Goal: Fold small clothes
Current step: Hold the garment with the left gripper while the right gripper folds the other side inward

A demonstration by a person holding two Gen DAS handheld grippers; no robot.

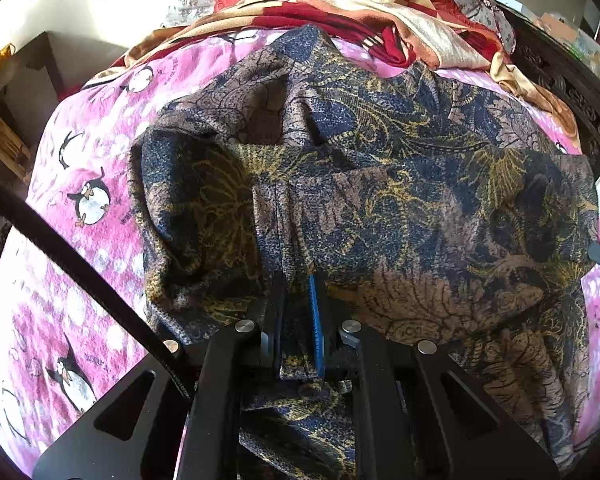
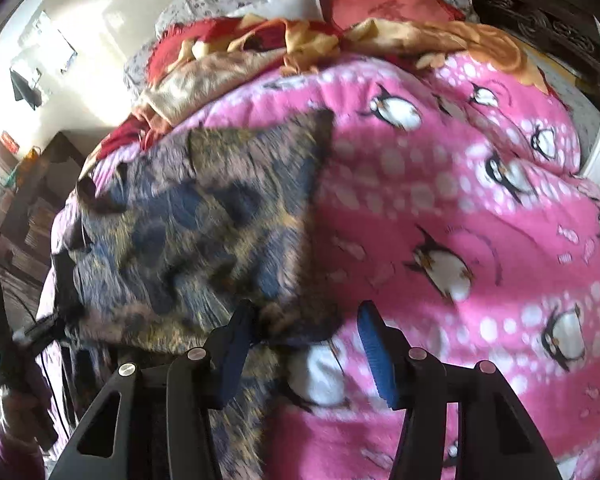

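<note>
Left wrist: left tongs (image 1: 298,280) clamped on garment (image 1: 380,184); right tongs (image 2: 306,320) apart, garment corner between.

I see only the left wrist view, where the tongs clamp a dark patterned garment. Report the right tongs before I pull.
Observer: The right tongs stand open, their blue pads pressing nothing.
Operator: Say what sits between them.
Observer: A corner of the dark blue-and-gold patterned garment lies by one pad; the rest of the gap shows the pink penguin-print blanket.
Operator: Describe that side's edge.
Observer: It runs as one straight edge from the far corner down to the tongs.
</note>
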